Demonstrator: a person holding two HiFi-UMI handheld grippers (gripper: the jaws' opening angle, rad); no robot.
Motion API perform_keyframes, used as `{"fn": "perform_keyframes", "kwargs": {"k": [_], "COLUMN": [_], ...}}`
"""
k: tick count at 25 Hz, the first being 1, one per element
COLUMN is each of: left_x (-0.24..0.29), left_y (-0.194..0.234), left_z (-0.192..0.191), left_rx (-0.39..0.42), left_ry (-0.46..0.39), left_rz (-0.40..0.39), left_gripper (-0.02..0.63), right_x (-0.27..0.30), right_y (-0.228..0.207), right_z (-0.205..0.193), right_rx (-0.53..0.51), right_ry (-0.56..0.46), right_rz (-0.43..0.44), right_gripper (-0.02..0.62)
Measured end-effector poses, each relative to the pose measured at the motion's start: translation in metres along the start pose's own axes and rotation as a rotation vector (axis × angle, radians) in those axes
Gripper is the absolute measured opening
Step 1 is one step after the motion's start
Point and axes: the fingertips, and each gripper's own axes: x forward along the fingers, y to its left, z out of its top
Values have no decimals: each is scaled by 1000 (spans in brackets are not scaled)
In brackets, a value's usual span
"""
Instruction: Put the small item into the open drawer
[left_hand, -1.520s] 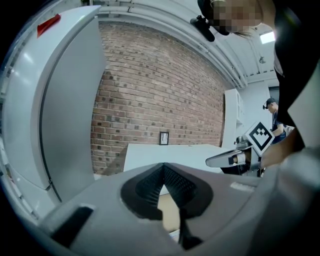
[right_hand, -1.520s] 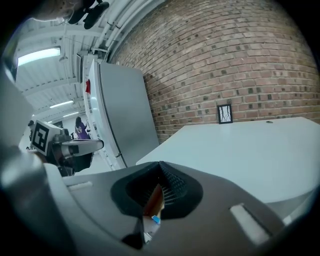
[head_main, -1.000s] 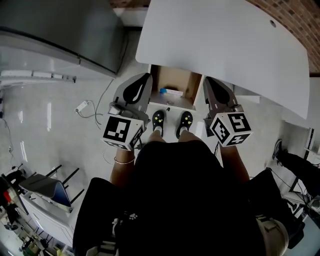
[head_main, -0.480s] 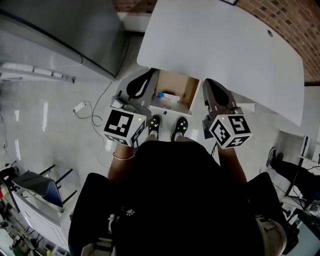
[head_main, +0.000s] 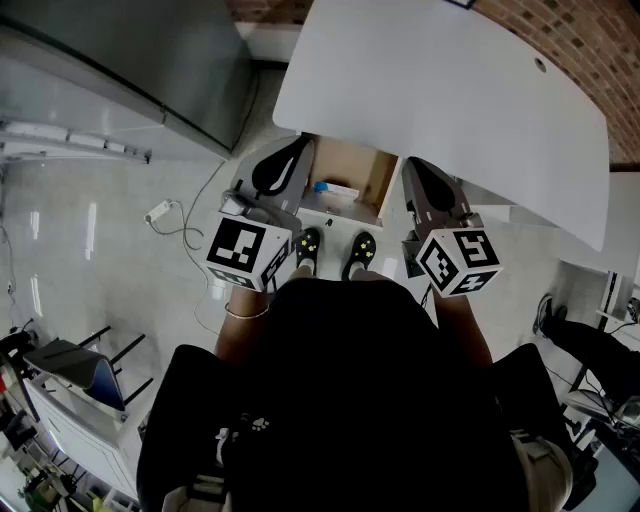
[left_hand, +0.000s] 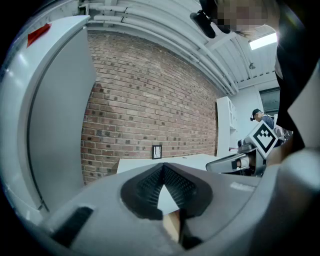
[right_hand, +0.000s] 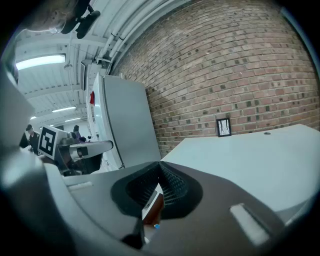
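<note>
hovering at the left side of the open drawer (head_main: 360, 160), left hand-held gripper (head_main: 292, 152) has its jaws together, nothing in them. small item (head_main: 338, 188) lies flat in the drawer, long axis across it, blue end pointing left, rest white. right hand-held gripper (head_main: 412, 166) at the drawer's right side, jaws together, nothing in them, by the white bench (head_main: 440, 90).

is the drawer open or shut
Open. The drawer sticks out from under the white desk, its brown inside and a small item showing.
</note>
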Motion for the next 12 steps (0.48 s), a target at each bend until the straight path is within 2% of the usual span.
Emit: {"fn": "perform_keyframes", "kwargs": {"k": [12], "left_x": [-1], "left_y": [-1], "left_z": [1], "left_rx": [7], "left_ry": [1], "left_rz": [23], "left_gripper": [-9], "right_x": [0], "right_y": [-2], "right_z": [-6], "right_rx": [14], "right_ry": [22], "right_rz": [21], "right_gripper": [11]}}
